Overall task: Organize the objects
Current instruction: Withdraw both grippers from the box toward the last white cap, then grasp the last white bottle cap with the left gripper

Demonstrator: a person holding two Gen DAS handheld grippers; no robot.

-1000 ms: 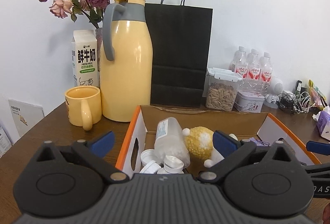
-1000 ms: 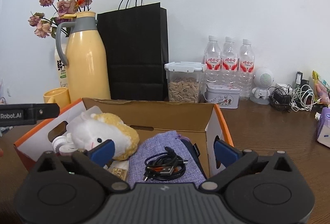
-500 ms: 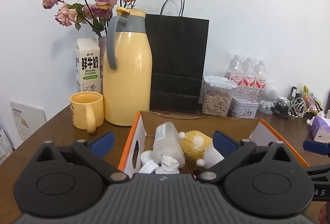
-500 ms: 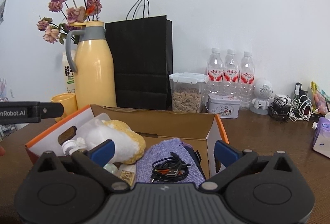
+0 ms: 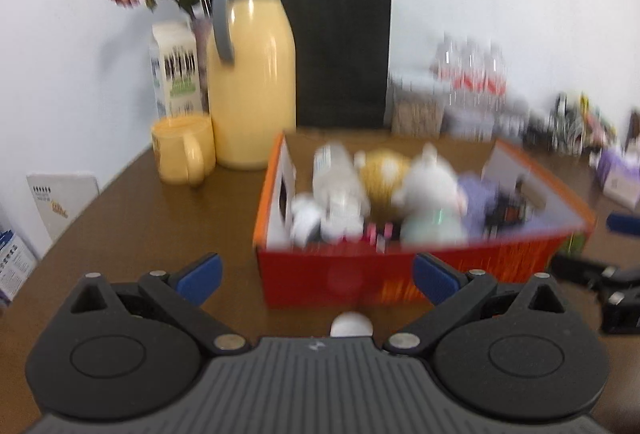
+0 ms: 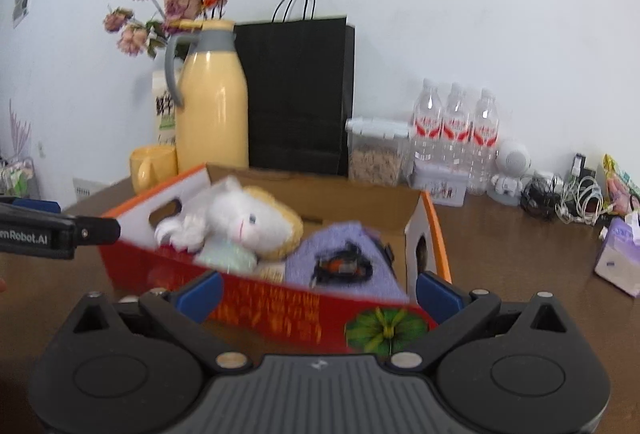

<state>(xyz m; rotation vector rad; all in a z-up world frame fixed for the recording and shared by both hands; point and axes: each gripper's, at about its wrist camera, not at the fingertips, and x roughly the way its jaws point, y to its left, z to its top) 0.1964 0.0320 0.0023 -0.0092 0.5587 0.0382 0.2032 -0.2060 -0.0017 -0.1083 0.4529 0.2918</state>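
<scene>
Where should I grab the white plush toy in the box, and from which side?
Take the white plush toy by its head, the part that rises highest above the box rim. Come down from above with the right gripper, jaws wide: the box walls probably block a side approach, and bottles crowd its left.

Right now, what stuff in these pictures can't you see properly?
- Left wrist view: motion blur smears the things in the box; the water bottles and the milk carton print are unreadable.
- Left wrist view: a small white round thing is half hidden behind the left gripper body; cannot tell what it is.
- Right wrist view: the thermos hides most of the milk carton.
- Right wrist view: the box front wall hides what lies under the plush toy.
</scene>
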